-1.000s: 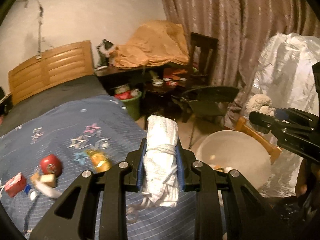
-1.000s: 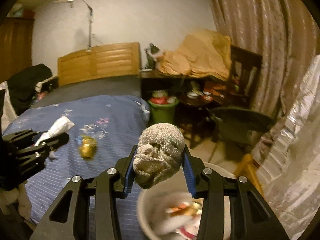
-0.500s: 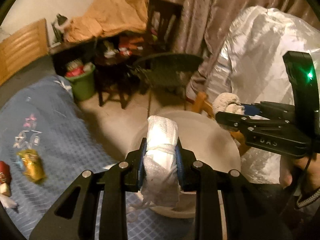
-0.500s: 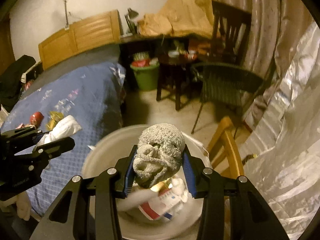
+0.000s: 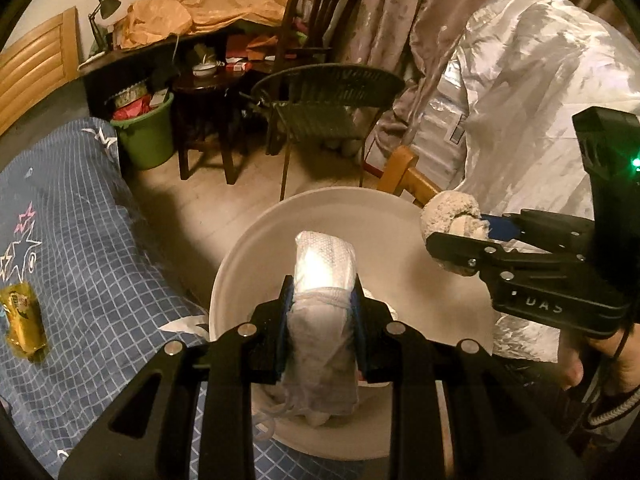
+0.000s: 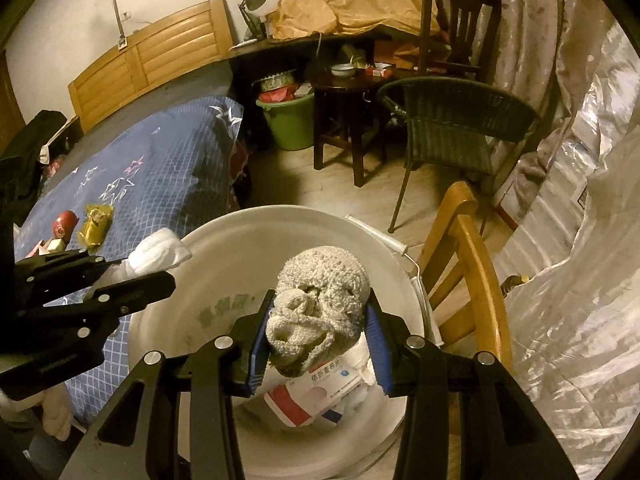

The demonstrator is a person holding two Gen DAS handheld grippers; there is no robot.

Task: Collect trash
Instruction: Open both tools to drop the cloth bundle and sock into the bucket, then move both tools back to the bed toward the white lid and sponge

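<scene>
My left gripper (image 5: 322, 316) is shut on a rolled white cloth bundle (image 5: 322, 280) and holds it over the white bucket (image 5: 240, 264). My right gripper (image 6: 320, 328) is shut on a grey knitted wad (image 6: 324, 292) and holds it over the same bucket (image 6: 224, 236). In the bucket lie a red, white and blue box (image 6: 316, 392) and white paper. Each gripper shows in the other's view, the right (image 5: 456, 240) and the left (image 6: 160, 264). A gold wrapper (image 5: 24, 320) and a red can (image 6: 64, 226) lie on the blue bedspread (image 5: 80, 248).
A wooden chair (image 6: 468, 280) stands right of the bucket, beside silvery plastic sheeting (image 5: 520, 100). Beyond are a dark wicker chair (image 5: 320, 104), a small dark table (image 5: 204, 92), a green bin (image 5: 144, 136) and a cluttered desk (image 5: 192, 40).
Both grippers have swung from over the bed to above the bucket, each still holding its item. The view now tilts down into the bucket.
</scene>
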